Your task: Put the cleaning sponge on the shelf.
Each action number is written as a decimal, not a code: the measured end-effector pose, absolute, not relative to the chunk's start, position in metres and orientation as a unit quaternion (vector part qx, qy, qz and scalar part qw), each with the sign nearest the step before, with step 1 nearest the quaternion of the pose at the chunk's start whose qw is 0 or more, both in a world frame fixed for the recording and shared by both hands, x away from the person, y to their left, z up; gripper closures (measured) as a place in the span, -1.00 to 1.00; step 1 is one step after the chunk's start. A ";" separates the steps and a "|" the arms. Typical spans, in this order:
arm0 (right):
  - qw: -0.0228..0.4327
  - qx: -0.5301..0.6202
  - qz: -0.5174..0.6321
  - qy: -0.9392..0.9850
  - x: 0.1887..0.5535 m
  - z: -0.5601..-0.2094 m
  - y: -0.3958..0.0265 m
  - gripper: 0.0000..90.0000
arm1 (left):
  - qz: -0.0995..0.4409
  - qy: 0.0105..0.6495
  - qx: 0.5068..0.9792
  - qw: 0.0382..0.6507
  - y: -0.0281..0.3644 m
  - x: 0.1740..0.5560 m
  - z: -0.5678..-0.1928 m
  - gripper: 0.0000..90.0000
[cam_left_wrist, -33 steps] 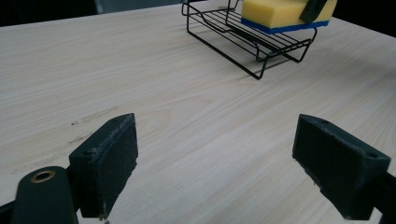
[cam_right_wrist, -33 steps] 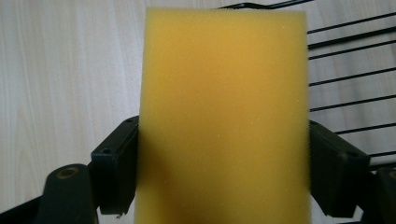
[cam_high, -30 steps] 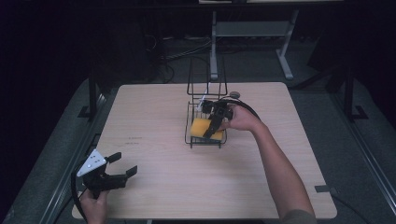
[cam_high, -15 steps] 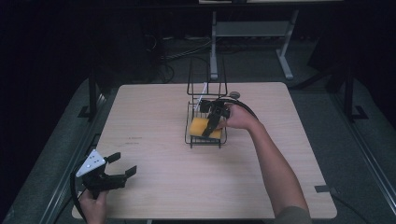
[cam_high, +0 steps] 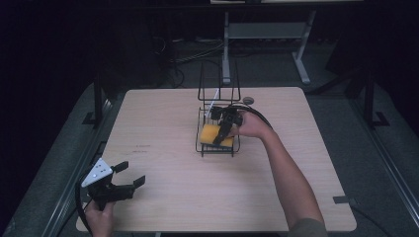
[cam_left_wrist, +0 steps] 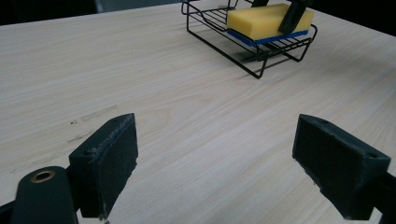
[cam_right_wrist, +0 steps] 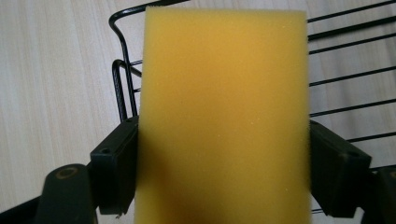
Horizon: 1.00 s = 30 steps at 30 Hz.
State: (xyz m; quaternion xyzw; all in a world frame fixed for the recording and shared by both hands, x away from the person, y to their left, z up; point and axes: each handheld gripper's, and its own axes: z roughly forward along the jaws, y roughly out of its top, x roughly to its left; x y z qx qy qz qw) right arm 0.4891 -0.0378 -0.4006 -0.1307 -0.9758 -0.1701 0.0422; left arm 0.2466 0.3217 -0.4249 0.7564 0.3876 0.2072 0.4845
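Little has shifted in the past second: your right gripper [cam_high: 223, 129] remains over the black wire rack [cam_high: 203, 148] at the table's far centre, and your left gripper [cam_high: 129, 174] stays parked at the near left corner. You hold the yellow sponge [cam_right_wrist: 224, 116] between the right jaws, one pad pressed to each long side, as the right gripper view shows. From the left gripper view, the sponge [cam_left_wrist: 266, 19] lies flat in the rack's [cam_left_wrist: 261, 58] low tray, its blue underside on the wires, a black jaw standing against its far end. Your left jaws are spread wide with nothing between them, bare wood showing in the gap.

Your work surface is a pale wood-grain table [cam_high: 163, 118], square-cornered, with a small dark smudge [cam_high: 142, 147] left of the rack and a small round grey disc [cam_high: 248, 100] near the far edge, just right of the rack's upright wire back. Beyond the table the room is dark: a grey metal stand [cam_high: 267, 34] with splayed feet sits on the floor at the far side, cables [cam_high: 188, 54] trail beside it, and a strip of grey tape [cam_high: 342, 199] marks the near right corner.
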 end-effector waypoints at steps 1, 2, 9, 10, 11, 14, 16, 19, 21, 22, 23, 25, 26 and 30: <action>0.042 -0.133 -0.170 -0.976 0.489 -0.401 -0.038 -0.54 | 0.207 0.388 0.756 0.484 0.322 0.247 -0.425 -0.70; 0.039 -0.136 -0.173 -0.975 0.489 -0.401 -0.039 -0.58 | 0.207 0.388 0.756 0.485 0.322 0.247 -0.425 -0.70; 0.037 -0.142 -0.194 -0.970 0.484 -0.399 -0.043 -0.60 | 0.205 0.387 0.757 0.484 0.320 0.247 -0.425 -0.70; 0.035 -0.145 -0.196 -0.969 0.484 -0.399 -0.044 -0.60 | 0.205 0.387 0.757 0.484 0.320 0.247 -0.425 -0.70; 0.038 -0.147 -0.196 -0.969 0.484 -0.399 -0.047 -0.60 | 0.205 0.386 0.758 0.484 0.319 0.247 -0.425 -0.70; 0.035 -0.143 -0.203 -0.968 0.483 -0.395 -0.048 -0.60 | 0.205 0.386 0.758 0.483 0.319 0.247 -0.425 -0.70; 0.034 -0.145 -0.207 -0.967 0.482 -0.393 -0.049 -0.60 | 0.203 0.387 0.758 0.484 0.319 0.248 -0.426 -0.70; 0.034 -0.147 -0.209 -0.966 0.482 -0.392 -0.049 -0.60 | 0.203 0.387 0.758 0.484 0.319 0.248 -0.426 -0.70; 0.032 -0.147 -0.204 -0.967 0.481 -0.392 -0.049 -0.60 | 0.203 0.387 0.758 0.484 0.319 0.247 -0.426 -0.70; 0.032 -0.148 -0.207 -0.967 0.481 -0.391 -0.050 -0.60 | 0.204 0.387 0.758 0.484 0.319 0.247 -0.426 -0.70; 0.032 -0.148 -0.209 -0.966 0.481 -0.391 -0.050 -0.60 | 0.204 0.387 0.758 0.484 0.319 0.247 -0.426 -0.70; 0.034 -0.152 -0.214 -0.964 0.480 -0.390 -0.051 -0.60 | 0.204 0.386 0.758 0.484 0.319 0.247 -0.425 -0.70; 0.034 -0.152 -0.214 -0.964 0.480 -0.390 -0.051 -0.60 | 0.204 0.386 0.759 0.483 0.319 0.248 -0.425 -0.70; 0.033 -0.149 -0.216 -0.964 0.478 -0.388 -0.055 -0.60 | 0.205 0.389 0.756 0.485 0.321 0.248 -0.425 -0.70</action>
